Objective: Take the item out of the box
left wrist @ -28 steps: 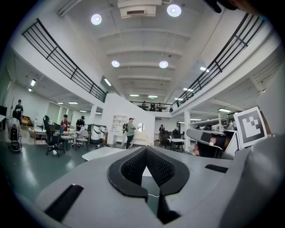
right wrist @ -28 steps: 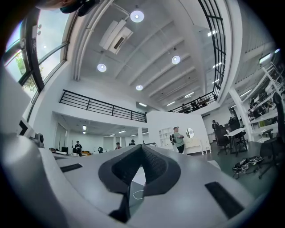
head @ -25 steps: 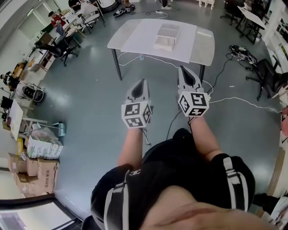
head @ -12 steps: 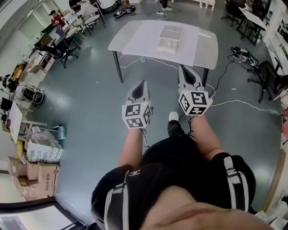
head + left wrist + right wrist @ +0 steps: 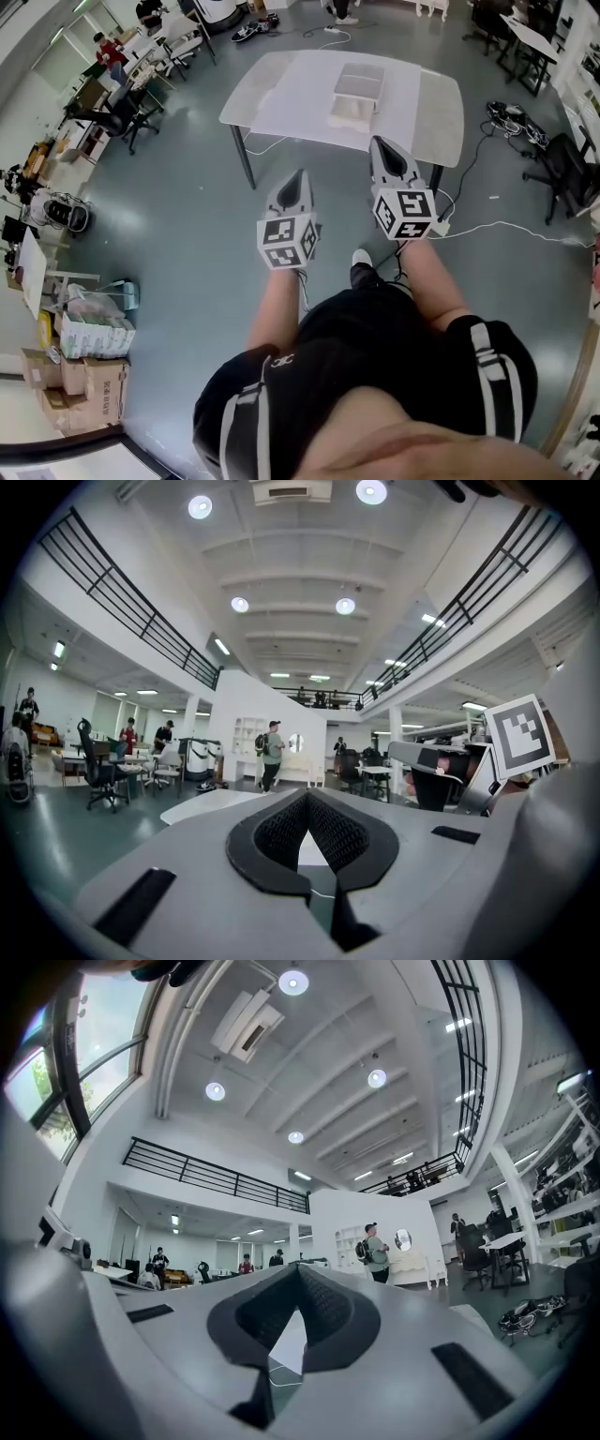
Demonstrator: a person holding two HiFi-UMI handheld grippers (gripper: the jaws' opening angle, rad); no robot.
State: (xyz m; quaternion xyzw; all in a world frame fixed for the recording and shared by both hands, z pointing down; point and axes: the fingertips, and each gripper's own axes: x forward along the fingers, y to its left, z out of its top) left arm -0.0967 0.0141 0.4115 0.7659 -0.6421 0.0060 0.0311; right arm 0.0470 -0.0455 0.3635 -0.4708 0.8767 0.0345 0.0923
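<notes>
A white open box [image 5: 357, 94] sits on a white sheet on the grey table [image 5: 436, 112] at the top of the head view. Its contents cannot be made out from here. Both grippers are held out in front of the person, over the floor and short of the table. The left gripper [image 5: 297, 175] is shut with nothing in it, and in the left gripper view its tips [image 5: 306, 795] meet. The right gripper [image 5: 382, 142] is also shut and empty, pointing at the table's near edge, and its tips [image 5: 298, 1267] are together. A strip of the white table shows behind both sets of jaws.
Office chairs and desks [image 5: 117, 108] stand at the far left, and another chair [image 5: 562, 173] at the right. Cardboard boxes [image 5: 80, 375] are stacked at the lower left. A white cable [image 5: 487, 228] trails over the floor by the table's right legs. People stand far off [image 5: 270, 754].
The table and box have shifted slightly in the head view as the person steps toward them. A foot has come into view below the grippers. Both grippers stay shut.
</notes>
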